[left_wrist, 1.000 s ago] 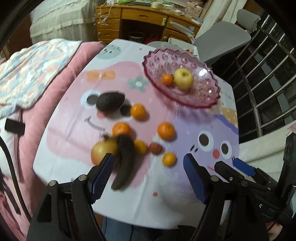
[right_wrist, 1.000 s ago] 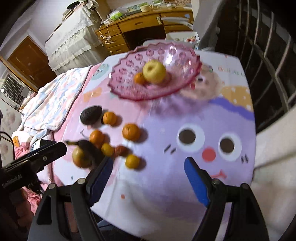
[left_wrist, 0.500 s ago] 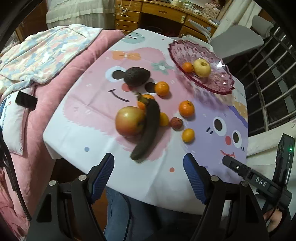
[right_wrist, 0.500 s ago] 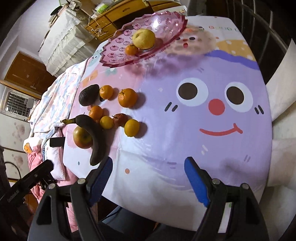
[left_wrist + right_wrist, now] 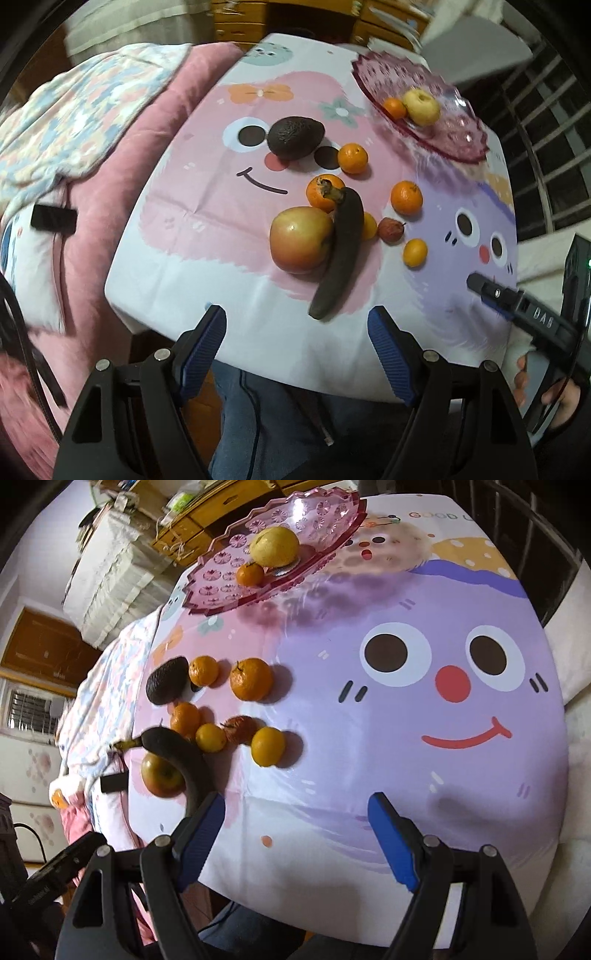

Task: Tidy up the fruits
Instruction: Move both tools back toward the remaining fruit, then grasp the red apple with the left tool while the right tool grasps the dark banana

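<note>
Cartoon faces in pink and purple cover the cloth on the table (image 5: 192,236), with a pink blanket (image 5: 122,155) to its left and wooden drawers (image 5: 192,528) at the far end of the room. Nearest the lens, the left gripper (image 5: 297,332) hangs over the table's near edge with its blue pads spread wide and nothing between them. Just beyond it lies a blackened banana (image 5: 341,251), stem pointing away, pressed against a red-yellow apple (image 5: 300,238) on its left. Past these sit a small reddish fruit (image 5: 389,230) and several oranges scattered on the cloth, one (image 5: 324,190) touching the banana's stem, another (image 5: 352,158) just beside a dark avocado (image 5: 295,137). Farthest off, a pink glass bowl (image 5: 458,144) holds a yellow apple (image 5: 421,107) and one orange (image 5: 394,108). The right gripper (image 5: 297,810) also stands wide and empty above the near edge, over the purple face; its left pad overlaps the banana's tip in view, though contact cannot be told. From this side the loose fruit sits to the left and the bowl at the far end. The person's right hand (image 5: 554,391) grips the handle of that tool at the lower right of the left view.
</note>
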Motion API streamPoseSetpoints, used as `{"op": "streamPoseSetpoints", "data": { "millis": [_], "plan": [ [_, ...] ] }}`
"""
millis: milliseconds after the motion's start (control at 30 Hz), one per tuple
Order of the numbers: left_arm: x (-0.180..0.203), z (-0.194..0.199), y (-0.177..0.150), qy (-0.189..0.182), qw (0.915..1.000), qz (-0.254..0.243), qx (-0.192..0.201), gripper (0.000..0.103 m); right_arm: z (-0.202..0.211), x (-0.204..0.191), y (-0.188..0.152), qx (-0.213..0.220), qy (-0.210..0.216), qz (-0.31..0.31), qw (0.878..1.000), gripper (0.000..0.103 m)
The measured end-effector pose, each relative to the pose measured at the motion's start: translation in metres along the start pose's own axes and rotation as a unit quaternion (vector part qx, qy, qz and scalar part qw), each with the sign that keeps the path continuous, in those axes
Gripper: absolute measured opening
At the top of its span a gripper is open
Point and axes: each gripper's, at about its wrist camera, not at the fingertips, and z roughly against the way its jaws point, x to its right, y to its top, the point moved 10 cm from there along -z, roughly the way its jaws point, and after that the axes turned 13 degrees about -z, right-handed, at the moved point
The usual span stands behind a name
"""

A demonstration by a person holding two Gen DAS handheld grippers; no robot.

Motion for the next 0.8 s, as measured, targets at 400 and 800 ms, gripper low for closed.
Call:
{"op": "streamPoseSetpoints", "data": {
  "millis": [400, 800],
  "plan": [
    [-0.013, -0.036, 0.037, -0.045, 0.9824, -0.173, -0.055, 0.078, -0.018, -0.037, -0.017, 0.059, 0.006, -0.045, 0.997, 0.08],
    [-0.001, -0.083, 0.058, -0.083, 0.9421, -0.316, -0.077, 0.078, -0.049, -0.071, -0.059, 0.1, -0.051, -0.024, 0.993, 0.08]
  ]
}}
